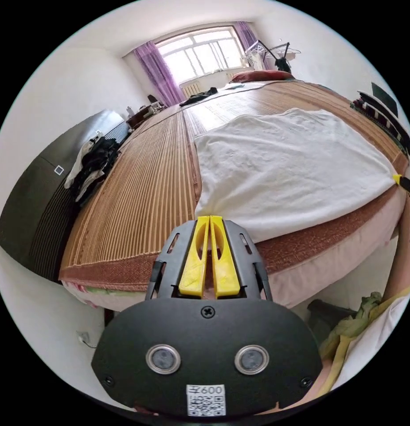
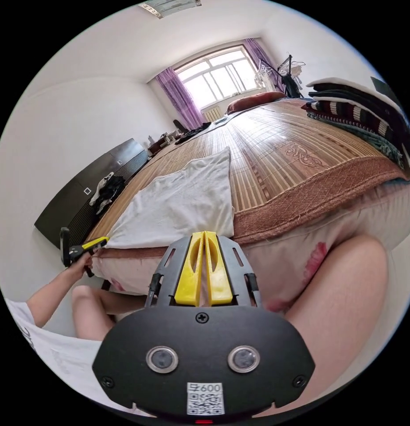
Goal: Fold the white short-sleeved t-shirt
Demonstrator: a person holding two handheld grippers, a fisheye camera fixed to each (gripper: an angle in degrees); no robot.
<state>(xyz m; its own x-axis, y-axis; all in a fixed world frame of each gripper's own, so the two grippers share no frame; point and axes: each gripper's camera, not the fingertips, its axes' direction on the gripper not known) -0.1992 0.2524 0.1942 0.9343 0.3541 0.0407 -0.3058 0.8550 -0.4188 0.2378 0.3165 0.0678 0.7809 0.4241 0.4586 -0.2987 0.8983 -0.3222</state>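
Both tongs have their yellow jaws pressed together on the near hem of the white t-shirt [image 1: 284,173]: the left tongs [image 1: 209,218] pinch one corner at 6 o'clock in the left gripper view, and the right tongs [image 2: 204,233] pinch the other corner at 6 o'clock in the right gripper view. That shirt lies spread flat on the bamboo mat [image 1: 142,191] of the bed [image 2: 302,248], reaching its near edge. Folded striped blankets [image 2: 364,115] sit at 2 o'clock in the right gripper view, with the window [image 1: 200,53] at 12 o'clock.
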